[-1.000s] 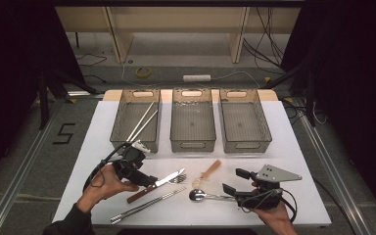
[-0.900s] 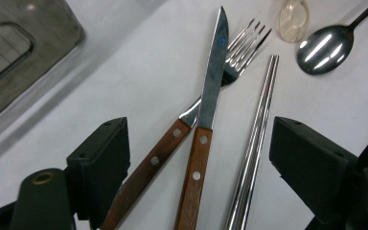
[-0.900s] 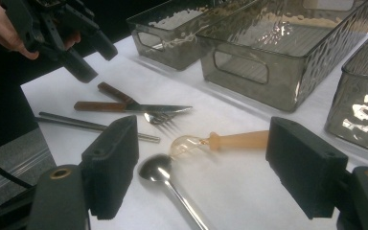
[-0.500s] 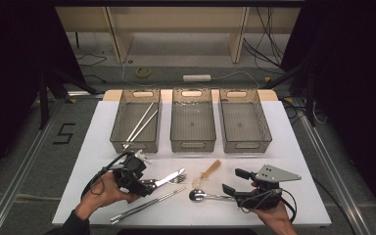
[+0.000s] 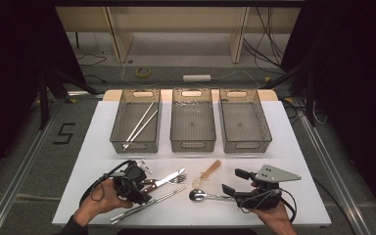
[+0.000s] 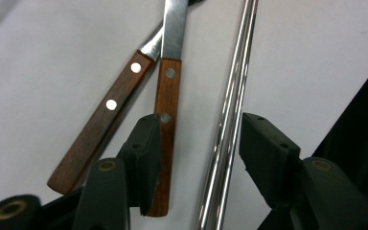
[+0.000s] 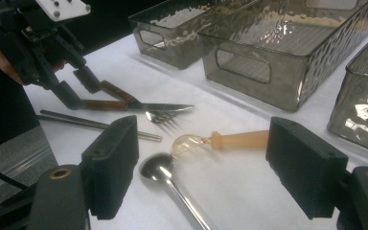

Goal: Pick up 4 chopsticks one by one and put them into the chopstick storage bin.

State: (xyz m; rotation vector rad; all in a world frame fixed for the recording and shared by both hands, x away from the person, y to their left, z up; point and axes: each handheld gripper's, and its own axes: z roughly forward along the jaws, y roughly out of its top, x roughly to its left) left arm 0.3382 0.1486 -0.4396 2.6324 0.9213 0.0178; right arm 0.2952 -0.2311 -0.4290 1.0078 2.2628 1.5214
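Observation:
My left gripper (image 5: 138, 185) hangs low over the near-left cutlery, its jaws half apart after just closing further. In the left gripper view my left gripper (image 6: 199, 143) has the pair of metal chopsticks (image 6: 230, 115) between its jaws, touching neither pad. The wooden-handled knife (image 6: 165, 96) runs under the left jaw, and a wooden-handled fork (image 6: 105, 115) lies just outside. My right gripper (image 5: 232, 181) rests open at the near right. In the right gripper view my right gripper (image 7: 203, 143) faces a metal spoon (image 7: 158, 170) and a clear spoon with a pale handle (image 7: 235, 140).
Three grey see-through bins stand in a row at the back: the left bin (image 5: 133, 145) holds two long sticks, while the middle bin (image 5: 192, 145) and the right bin (image 5: 247, 145) look bare. The white table (image 5: 298, 161) ends close behind both hands.
The left gripper has sunk and slid toward the near edge onto the knife handle and chopsticks, and its jaws have narrowed. The right gripper has kept still.

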